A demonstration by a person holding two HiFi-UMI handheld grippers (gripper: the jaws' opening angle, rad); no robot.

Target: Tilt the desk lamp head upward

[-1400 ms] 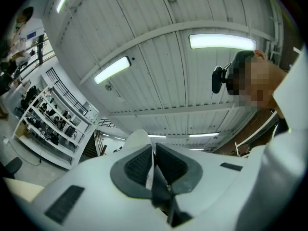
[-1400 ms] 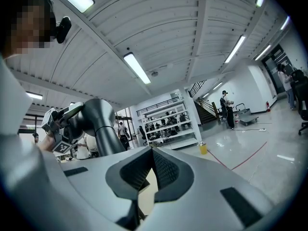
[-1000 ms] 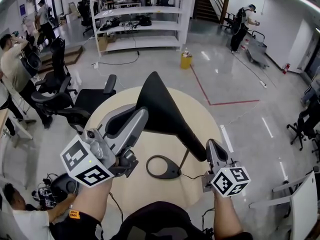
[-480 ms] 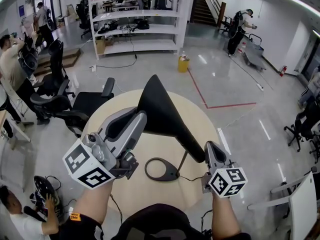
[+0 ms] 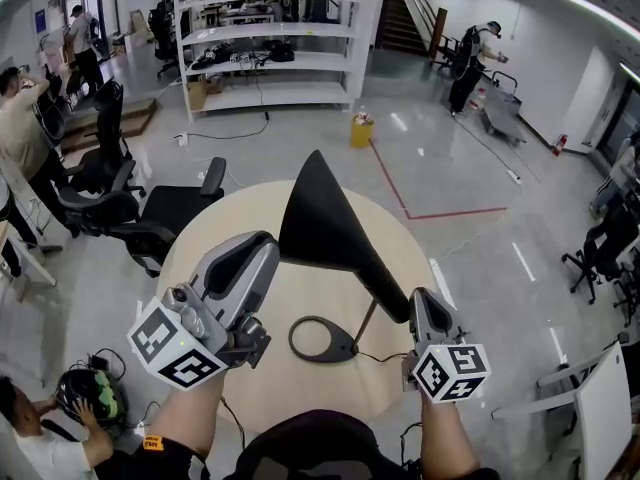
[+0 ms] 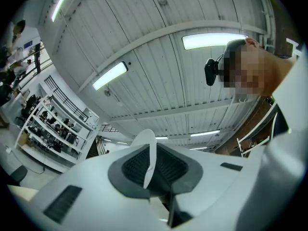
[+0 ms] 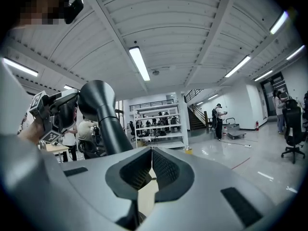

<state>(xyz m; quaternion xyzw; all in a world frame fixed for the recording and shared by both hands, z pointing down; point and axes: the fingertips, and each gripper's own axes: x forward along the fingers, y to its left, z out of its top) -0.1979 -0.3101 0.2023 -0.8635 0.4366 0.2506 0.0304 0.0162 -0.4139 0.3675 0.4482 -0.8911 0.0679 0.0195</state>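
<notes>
- The desk lamp head is a smooth, matt-black cone. Its wide mouth faces the left gripper and it tapers to a narrow neck on the other side. It hangs over a round table of pale wood.
- The left gripper, of grey moulded plastic, pinches the cone's thin rim. In the left gripper view, a pale curved edge stands between its dark ribbed pads.
- The right gripper sits just beside the neck with its jaws pressed together and nothing between them. In the right gripper view, the black tubular neck passes to their left.
- A thin stem runs down to a flat black ring base on the tabletop.
</notes>
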